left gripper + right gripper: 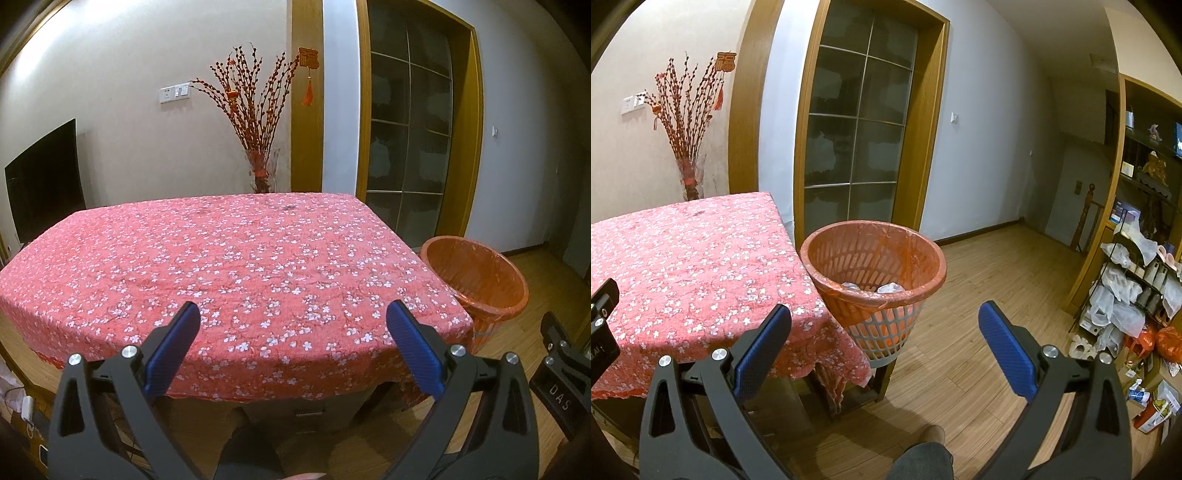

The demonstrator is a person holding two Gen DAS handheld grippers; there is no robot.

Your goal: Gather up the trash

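Trash [886, 287], seen as pale crumpled pieces, lies at the bottom of the waste basket [827, 295], which carries a red liner and stands just beside the right-hand corner of the worktop [221, 258]. Your left claw [293, 314] hangs over the near edge of the worktop with its blue pads [173, 350] spread apart and nothing between them. Your right claw [884, 314] points toward the basket, jaws likewise apart and holding nothing. A floral red cloth [683, 266] covers the worktop. A vase of red branches [255, 122] stands behind it by the wall.
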